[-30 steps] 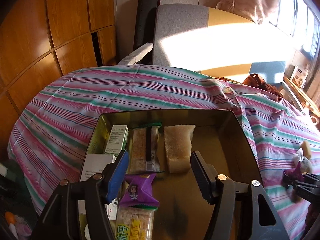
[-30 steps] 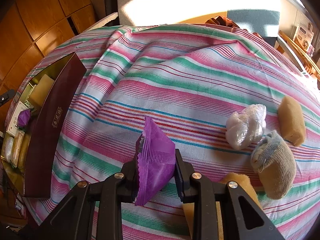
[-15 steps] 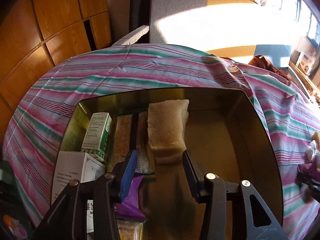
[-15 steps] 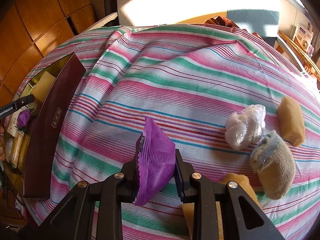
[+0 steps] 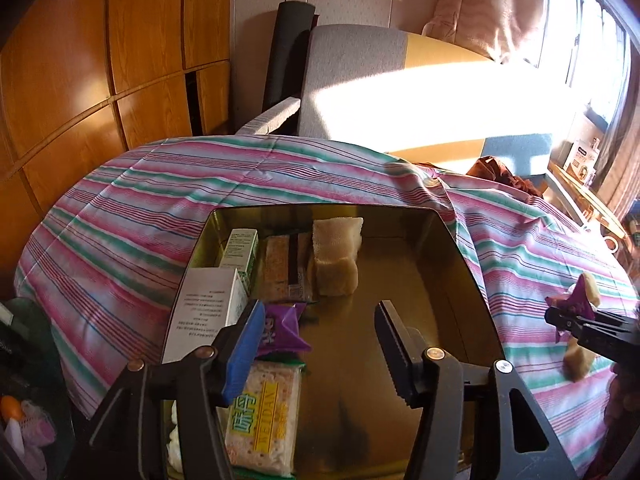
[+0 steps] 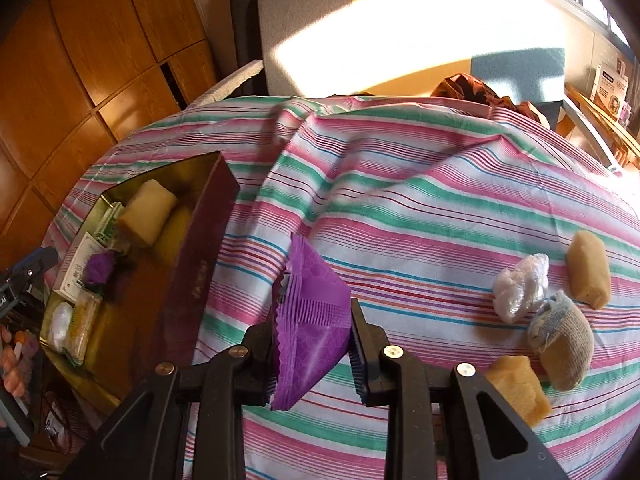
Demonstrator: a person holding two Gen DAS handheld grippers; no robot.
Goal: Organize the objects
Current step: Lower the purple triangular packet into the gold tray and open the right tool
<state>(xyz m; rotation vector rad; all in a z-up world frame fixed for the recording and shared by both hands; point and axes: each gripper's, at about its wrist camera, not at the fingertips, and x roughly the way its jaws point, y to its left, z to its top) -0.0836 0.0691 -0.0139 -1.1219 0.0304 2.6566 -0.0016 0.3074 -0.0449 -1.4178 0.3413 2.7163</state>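
You lifted your right gripper (image 6: 312, 344), clamped on the purple packet (image 6: 310, 320), off the striped cloth (image 6: 420, 208), while your left gripper (image 5: 320, 344) reopened, empty, over the gold tin (image 5: 448, 240).

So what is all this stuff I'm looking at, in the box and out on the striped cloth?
box: one, dark red outside, gold inside, left on the cloth
striped cloth: one, pink, green, white
cartons: two, white and green, box's left side
cracker packs: two, pale
purple packet in box: one
sponge blocks: four, yellow; one in box, three on cloth
clear bag: one, whitish, on cloth
sock: one, grey
left gripper: open, over box
right gripper: shut on purple packet
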